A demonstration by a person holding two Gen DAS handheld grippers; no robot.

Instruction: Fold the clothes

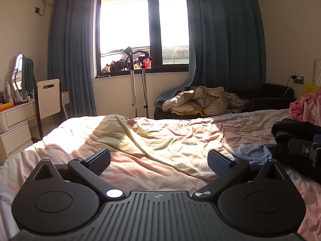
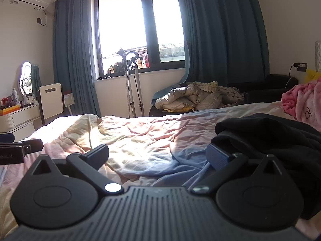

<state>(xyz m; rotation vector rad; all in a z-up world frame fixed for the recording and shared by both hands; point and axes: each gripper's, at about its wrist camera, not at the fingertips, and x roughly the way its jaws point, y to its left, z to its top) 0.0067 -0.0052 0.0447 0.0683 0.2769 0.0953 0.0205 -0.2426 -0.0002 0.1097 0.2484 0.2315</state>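
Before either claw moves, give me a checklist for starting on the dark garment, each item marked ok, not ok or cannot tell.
1. Right claw open, nothing between its pads: ok.
2. Left claw open and holding nothing: ok.
3. Crumpled black cloth garment within view of the right claw, lying beside its right finger: ok.
4. Garment spread flat for folding: not ok, it is bunched up.
5. Wrinkled pale pink bedsheet bare in the middle for laying it out: ok.
6. Kind of garment, and where its edges are: cannot tell.
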